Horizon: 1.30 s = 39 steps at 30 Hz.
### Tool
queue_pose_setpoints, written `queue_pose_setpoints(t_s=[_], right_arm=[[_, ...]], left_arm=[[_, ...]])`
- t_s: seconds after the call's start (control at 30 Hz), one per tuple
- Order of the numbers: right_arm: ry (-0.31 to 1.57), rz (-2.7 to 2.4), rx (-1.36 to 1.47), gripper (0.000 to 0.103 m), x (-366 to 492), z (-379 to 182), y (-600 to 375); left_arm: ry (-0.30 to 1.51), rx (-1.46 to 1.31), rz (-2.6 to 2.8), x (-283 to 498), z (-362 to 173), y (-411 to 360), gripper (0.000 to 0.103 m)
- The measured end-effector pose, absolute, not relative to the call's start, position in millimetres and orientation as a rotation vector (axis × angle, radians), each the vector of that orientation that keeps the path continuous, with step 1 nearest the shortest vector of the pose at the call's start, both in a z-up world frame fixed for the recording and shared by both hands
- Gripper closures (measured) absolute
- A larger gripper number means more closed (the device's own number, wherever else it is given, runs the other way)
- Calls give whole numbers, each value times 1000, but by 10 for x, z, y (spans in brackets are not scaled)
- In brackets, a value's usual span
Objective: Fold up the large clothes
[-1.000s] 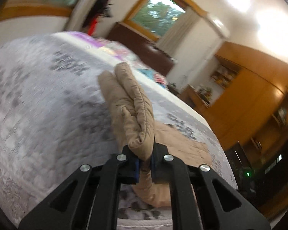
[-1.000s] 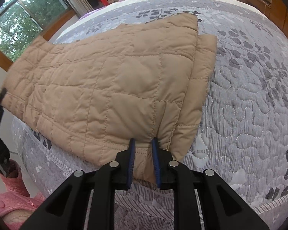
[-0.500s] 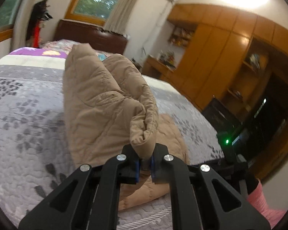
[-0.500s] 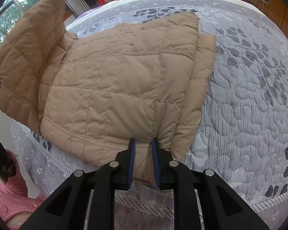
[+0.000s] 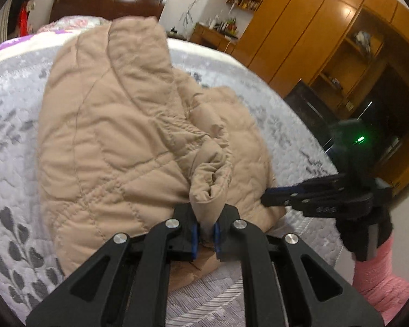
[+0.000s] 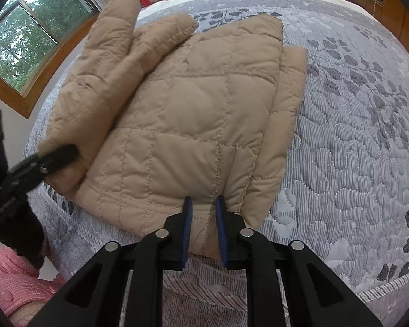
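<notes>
A tan quilted jacket (image 6: 199,114) lies on the bed near its front edge. My left gripper (image 5: 204,231) is shut on a bunched edge of the jacket (image 5: 117,136) and holds that part folded over the body. In the right wrist view the left gripper (image 6: 60,155) shows at the jacket's left side, with the lifted flap draped across the top. My right gripper (image 6: 203,212) is shut on the hem at the near edge. In the left wrist view the right gripper (image 5: 275,194) pinches the jacket's right corner.
The grey leaf-patterned quilt (image 6: 354,136) covers the bed on all sides of the jacket. A person's pink sleeve (image 6: 11,280) is below the bed's edge. Wooden wardrobes (image 5: 300,27) stand to the right, a window (image 6: 27,35) to the left, a dark headboard (image 5: 106,5) behind.
My left gripper swung the jacket's left part up and over onto the body, coming down closer to the right gripper. The right gripper kept still on the hem.
</notes>
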State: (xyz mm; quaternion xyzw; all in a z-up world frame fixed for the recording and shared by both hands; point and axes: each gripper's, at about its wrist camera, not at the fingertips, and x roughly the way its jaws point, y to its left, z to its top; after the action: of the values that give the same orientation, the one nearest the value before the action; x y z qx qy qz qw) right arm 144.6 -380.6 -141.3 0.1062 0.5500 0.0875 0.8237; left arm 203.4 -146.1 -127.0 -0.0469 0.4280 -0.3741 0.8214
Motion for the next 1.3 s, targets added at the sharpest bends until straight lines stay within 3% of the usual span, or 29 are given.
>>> queue_pose_setpoints(t_s=[0.57,0.97,1.13,1.3], right_arm=[[1168,182,218,86,1462,-1443,-3780],[1189,180,193,81,1498,-1380,-3753],[1173,174,168,70,1514,-1218,-3710],[1093,200,210,46,1619,-813,-3702]], left_arm=[[945,-73,-776,2067,-1483,-1590,95],[934,-118,-826,1833,-1094,-1354,82],[910,-222,-848,1848,-798,-958,74],[875,-250,-683,2135,-685,-601,73]])
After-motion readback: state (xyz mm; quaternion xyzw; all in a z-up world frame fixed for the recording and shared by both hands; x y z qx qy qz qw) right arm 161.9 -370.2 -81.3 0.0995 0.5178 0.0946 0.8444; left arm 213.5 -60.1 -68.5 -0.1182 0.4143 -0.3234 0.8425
